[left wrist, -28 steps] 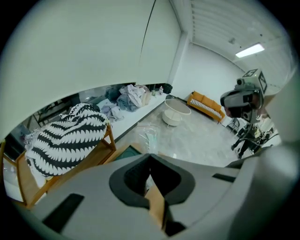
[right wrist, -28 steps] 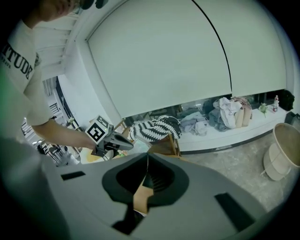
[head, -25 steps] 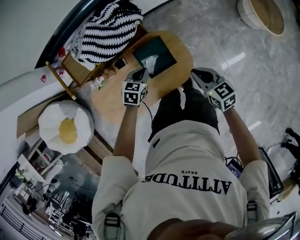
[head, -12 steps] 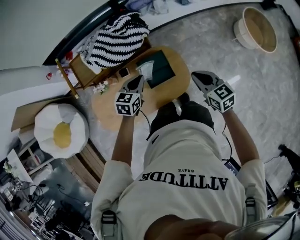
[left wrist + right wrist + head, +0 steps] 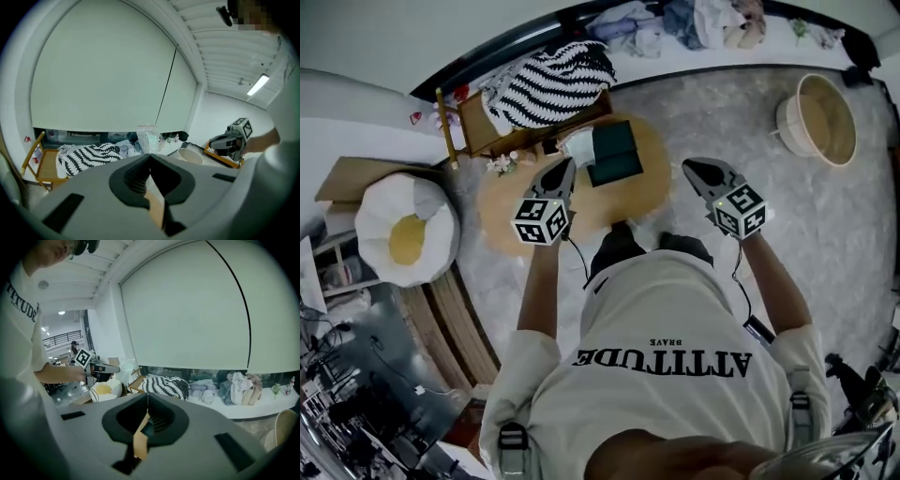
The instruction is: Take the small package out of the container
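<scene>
Package [image 5: 147, 137] lifted clear of container [image 5: 614, 153], pinched in left tongs [image 5: 149, 155].

The bench [image 5: 628, 202] at upper centre is warm tan wood, and the container [image 5: 614, 155] there is dark teal. The small package [image 5: 579, 146] is clear with a whitish sheen. At the top, a blanket [image 5: 553, 82] shows black-and-white zigzag stripes. At left, a cushion [image 5: 398, 234] is white with a yellow centre, like a fried egg. The basket [image 5: 787, 127] at upper right is pale straw. The left gripper [image 5: 565, 169] and right gripper [image 5: 694, 171] are grey, with black-and-white square markers. The floor [image 5: 750, 112] is mottled grey.
</scene>
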{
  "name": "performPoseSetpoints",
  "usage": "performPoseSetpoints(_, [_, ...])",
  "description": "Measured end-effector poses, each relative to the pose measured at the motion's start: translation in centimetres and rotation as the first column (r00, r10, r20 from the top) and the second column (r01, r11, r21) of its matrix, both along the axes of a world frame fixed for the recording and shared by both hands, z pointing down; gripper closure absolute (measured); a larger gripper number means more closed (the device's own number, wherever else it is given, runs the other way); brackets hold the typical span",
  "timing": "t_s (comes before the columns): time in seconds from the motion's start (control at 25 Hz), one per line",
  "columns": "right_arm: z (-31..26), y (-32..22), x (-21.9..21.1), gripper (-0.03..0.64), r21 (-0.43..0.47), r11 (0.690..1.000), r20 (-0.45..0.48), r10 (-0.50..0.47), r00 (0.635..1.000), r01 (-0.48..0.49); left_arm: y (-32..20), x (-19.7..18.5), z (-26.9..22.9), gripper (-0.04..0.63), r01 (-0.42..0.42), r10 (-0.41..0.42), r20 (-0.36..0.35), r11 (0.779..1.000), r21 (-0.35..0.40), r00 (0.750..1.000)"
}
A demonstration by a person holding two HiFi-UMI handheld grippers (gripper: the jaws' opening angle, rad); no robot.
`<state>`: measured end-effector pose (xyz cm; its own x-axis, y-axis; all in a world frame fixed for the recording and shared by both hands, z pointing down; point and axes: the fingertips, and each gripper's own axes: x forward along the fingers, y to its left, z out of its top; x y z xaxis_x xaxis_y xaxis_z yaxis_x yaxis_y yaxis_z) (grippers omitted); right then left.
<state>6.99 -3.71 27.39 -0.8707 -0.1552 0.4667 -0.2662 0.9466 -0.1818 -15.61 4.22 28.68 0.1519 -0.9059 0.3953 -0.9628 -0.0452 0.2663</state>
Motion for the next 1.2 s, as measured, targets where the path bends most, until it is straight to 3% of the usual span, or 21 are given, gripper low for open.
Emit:
performPoseSetpoints(0.28, [-2.0,1.6,4.9,0.595,0.013,0.997,0.021,-0.073,0.997,0.073,4.8,4.1,-3.1,0.574,0.124,-0.123,-0.022,0.991,0.047,0.992])
performPoseSetpoints(0.6, [-1.7,3.8,11.1,0.595,0.032,0.986,0.051,-0.168,0.984,0.167,10.8,11.2,-5.2,0.574,0.233,-0.234,-0.012,0.964,0.126,0.972])
performPoseSetpoints(0.92, [-3.5,6.5,11.8,0.595,0.046,0.967,0.086,-0.252,0.964,0.249,17.0,14.7,-8.2,0.574,0.306,-0.308,-0.015,0.938,0.164,0.951])
performPoseSetpoints(1.2, [-4.5,9.9,11.0,0.595,0.056,0.96,0.123,-0.279,0.952,0.274,22.0,15.0,-8.6,0.574,0.346,-0.349,-0.018,0.921,0.177,0.937])
